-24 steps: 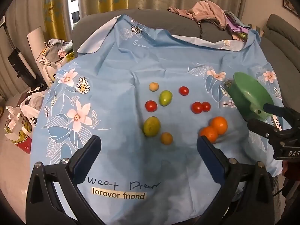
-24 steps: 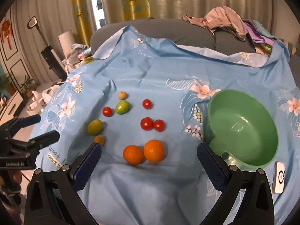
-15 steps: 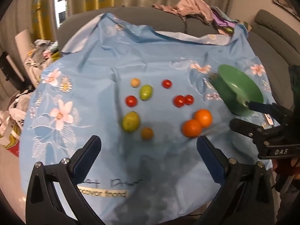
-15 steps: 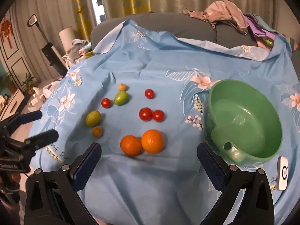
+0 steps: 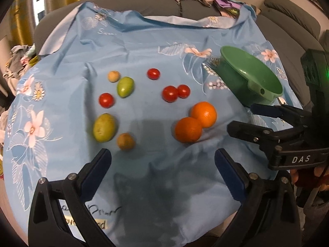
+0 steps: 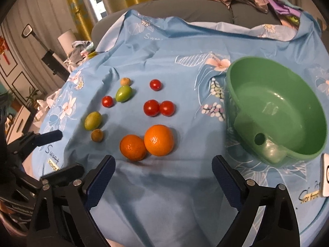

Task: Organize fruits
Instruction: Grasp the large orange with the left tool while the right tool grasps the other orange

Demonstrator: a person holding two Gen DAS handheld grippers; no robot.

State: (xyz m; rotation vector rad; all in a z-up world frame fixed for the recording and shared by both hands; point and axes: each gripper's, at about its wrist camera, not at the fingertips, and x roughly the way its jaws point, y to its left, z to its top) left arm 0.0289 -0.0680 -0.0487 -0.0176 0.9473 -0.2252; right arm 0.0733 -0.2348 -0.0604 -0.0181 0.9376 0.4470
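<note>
Both of our grippers have drawn closer to the fruit, jaws wide and empty. Left gripper (image 5: 162,160) hovers before the small brown fruit (image 5: 125,141); right gripper (image 6: 163,166) faces two oranges (image 6: 147,144), left of the empty green plastic bowl (image 6: 267,78). We should straddle one orange squarely before closing.

Fruit all loose on the blue cloth, nothing in the green bowl (image 6: 304,154) yet, which sits upright on the right w/ its spout near. Two oranges (image 6: 158,143) touching up front. Two red tomatoes (image 6: 159,108) touching behind them, two more (image 6: 155,84) apart. Two green mangoes (image 6: 93,120) + two small brownish fruits (image 6: 97,135) on the left.
</note>
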